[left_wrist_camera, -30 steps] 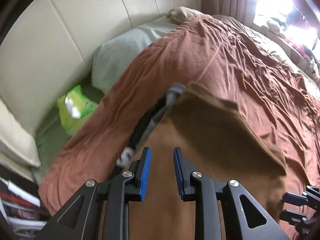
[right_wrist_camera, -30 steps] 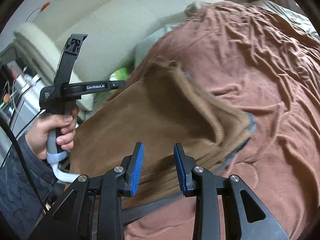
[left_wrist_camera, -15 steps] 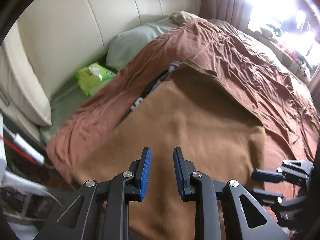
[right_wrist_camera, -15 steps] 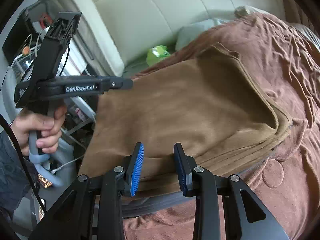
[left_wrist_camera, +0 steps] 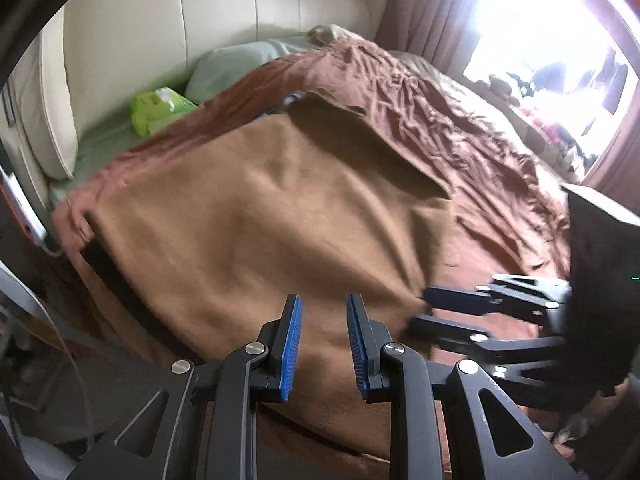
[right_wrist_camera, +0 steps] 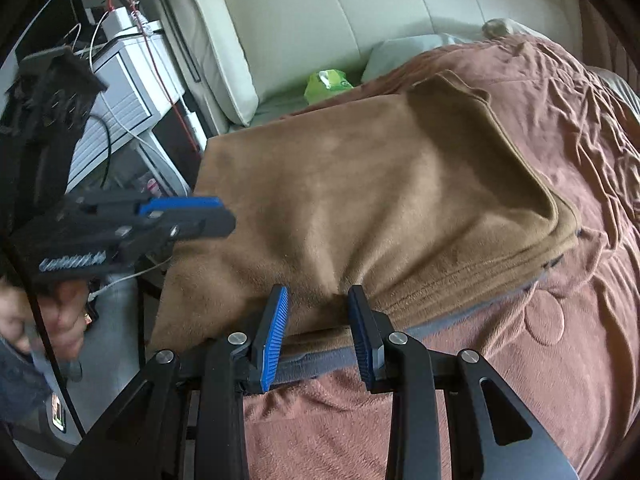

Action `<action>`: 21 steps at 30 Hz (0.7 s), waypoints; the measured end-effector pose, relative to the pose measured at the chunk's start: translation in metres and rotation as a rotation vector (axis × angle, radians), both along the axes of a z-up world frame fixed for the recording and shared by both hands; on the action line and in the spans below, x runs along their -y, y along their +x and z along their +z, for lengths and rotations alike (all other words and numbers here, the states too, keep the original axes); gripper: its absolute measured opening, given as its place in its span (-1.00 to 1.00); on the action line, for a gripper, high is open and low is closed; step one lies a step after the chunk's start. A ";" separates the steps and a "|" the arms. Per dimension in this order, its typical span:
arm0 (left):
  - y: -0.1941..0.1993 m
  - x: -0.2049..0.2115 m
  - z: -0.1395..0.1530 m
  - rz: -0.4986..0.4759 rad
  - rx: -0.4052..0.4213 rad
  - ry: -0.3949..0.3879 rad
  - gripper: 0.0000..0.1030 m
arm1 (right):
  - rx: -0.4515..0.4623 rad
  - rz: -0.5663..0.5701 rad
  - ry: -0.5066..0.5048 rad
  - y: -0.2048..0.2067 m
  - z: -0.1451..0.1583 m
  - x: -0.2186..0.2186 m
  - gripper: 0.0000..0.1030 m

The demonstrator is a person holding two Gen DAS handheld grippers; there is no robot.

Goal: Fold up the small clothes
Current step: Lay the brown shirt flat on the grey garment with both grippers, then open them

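A person's left hand sits at the far left, well to the left of the tan fleece garment, blurred and wrapped round a handle. The left gripper reaches from it to the garment's left edge, its blue-padded fingers a narrow gap apart. From its own camera the tan cloth fills the space between and beneath the pads, but I cannot tell whether they pinch it or only hover over it. Behind the garment's left corner stands a white drawer unit with a red cable trailing down it. A cream padded headboard rises behind the garment. A green packet lies just beyond its far edge, with a pale green pillow to the right of the packet. The garment itself lies folded in several layers on a rust-brown bedspread. Its left part hangs past the side of the bed, and a grey edge shows under its near hem. The right gripper is at that near hem. Its pads are closed on a bunch of the tan cloth, and creases fan out from the pinch. Far right of the garment, beyond the crumpled bedspread, a bright window glares beside a brown curtain.
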State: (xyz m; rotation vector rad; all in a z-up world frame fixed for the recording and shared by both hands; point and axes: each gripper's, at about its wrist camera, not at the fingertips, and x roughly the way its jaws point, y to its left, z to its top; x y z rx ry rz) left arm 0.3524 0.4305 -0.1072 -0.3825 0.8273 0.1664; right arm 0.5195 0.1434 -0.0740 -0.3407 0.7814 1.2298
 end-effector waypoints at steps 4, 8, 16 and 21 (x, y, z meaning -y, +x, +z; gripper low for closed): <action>-0.007 0.014 -0.002 -0.003 0.039 -0.016 -0.64 | -0.008 -0.021 0.012 -0.003 -0.006 0.004 -0.45; -0.019 0.023 -0.004 0.004 0.080 -0.048 -0.70 | -0.037 -0.035 0.031 -0.003 -0.015 0.011 -0.45; -0.024 0.019 -0.039 0.074 0.121 -0.194 -0.77 | -0.084 -0.074 0.071 0.002 -0.023 0.020 -0.45; -0.032 0.016 -0.057 0.091 0.164 -0.267 -0.78 | -0.169 -0.117 0.082 0.005 -0.025 0.032 -0.45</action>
